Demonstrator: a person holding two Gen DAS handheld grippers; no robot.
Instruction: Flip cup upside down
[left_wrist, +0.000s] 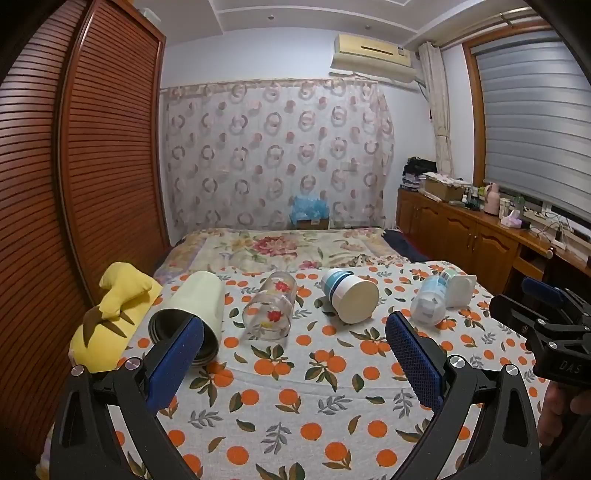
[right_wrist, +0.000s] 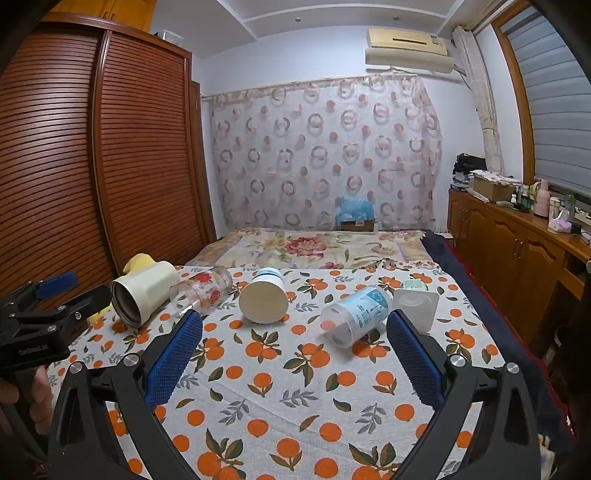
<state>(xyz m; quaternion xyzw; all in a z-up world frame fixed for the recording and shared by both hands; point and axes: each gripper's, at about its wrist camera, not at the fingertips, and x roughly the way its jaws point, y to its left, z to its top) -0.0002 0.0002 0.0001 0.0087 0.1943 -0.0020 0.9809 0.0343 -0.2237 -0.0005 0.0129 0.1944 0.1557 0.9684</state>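
Cups lie on their sides; nothing flipped yet.
Left view: left gripper (left_wrist: 293, 354) gapes empty, cream cup (left_wrist: 195, 314) by its left finger. Right view: right gripper (right_wrist: 293, 350) gapes empty near frosted cup (right_wrist: 354, 317); all flipping remains.

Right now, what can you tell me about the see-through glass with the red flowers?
The flowered glass is clear, printed with red flowers and some yellow and green. It lies on its side on the orange-print cloth, open mouth toward the cameras. It sits between the pale green cup and the blue-and-white cup. No hand-held gripper touches it.
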